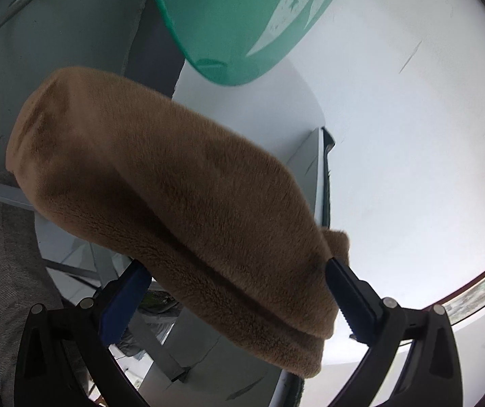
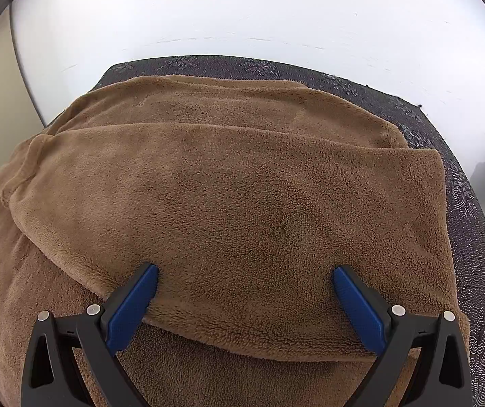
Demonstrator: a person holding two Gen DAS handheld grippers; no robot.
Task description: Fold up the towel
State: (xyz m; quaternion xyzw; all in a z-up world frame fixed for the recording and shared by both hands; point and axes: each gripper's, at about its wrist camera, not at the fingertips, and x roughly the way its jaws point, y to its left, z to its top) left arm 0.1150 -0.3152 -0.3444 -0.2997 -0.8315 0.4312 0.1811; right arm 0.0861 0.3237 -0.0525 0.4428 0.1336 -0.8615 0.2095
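No writing was legible. Both the left gripper (image 1: 237,278) and right gripper (image 2: 245,283) stood spread, released, over the brown towel (image 2: 242,203); its 6 o'clock edge was cut off.

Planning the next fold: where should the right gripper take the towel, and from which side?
Take the near hem of the top layer of the towel, coming in low from the near side. That edge lies loose over the lower layer, between the open right gripper fingers, so one finger could likely slip under it.
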